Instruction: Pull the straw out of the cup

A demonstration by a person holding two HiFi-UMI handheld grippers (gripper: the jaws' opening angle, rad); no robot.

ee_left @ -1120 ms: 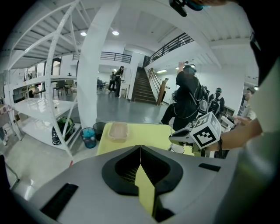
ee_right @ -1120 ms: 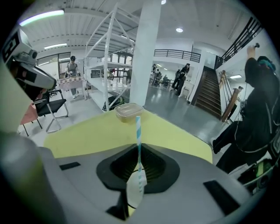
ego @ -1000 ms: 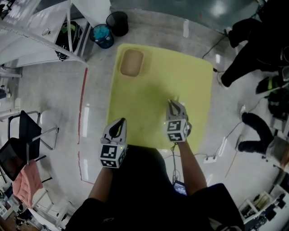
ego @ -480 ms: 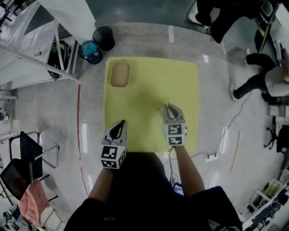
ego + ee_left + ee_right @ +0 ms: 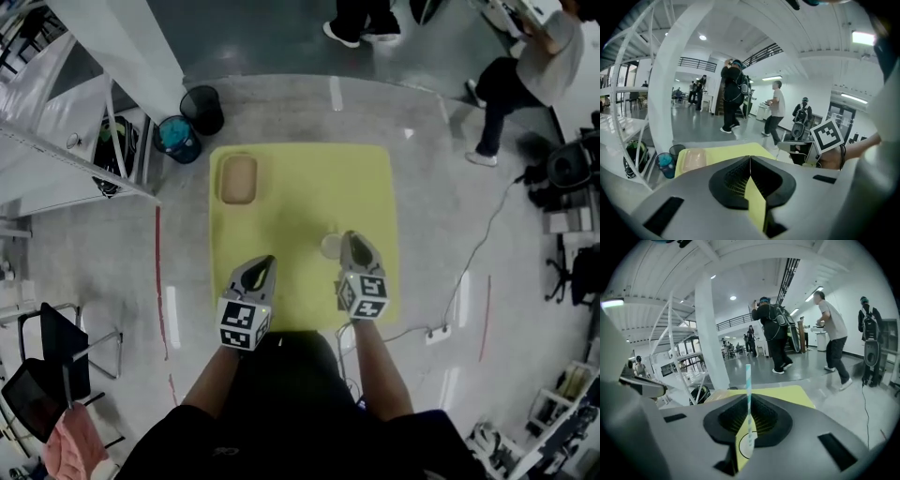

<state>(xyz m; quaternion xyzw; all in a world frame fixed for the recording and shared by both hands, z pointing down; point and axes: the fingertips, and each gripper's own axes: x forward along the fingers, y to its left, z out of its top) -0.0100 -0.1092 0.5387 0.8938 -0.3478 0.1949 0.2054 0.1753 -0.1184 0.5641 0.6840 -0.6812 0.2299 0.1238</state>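
A blue-and-white striped straw (image 5: 748,394) stands upright between the pads of my right gripper (image 5: 749,398), which is shut on it. Its lower end hangs over the round white cup (image 5: 742,449) seen through the gap below the jaws. In the head view the cup (image 5: 330,247) stands on the yellow table (image 5: 300,197), just left of my right gripper (image 5: 350,239). My left gripper (image 5: 268,262) hovers over the table's near left part, apart from the cup. In its own view the left gripper (image 5: 750,160) is shut with nothing in it.
A tan tray (image 5: 237,178) lies at the table's far left corner. Two bins (image 5: 190,125) and a white stair frame (image 5: 84,112) stand on the floor to the left. People (image 5: 516,75) move beyond the table. A power strip and cable (image 5: 437,333) lie to the right.
My right gripper has risen with the straw and rolled, so the cup now shows beside it. The left gripper has moved in over the table's near edge.
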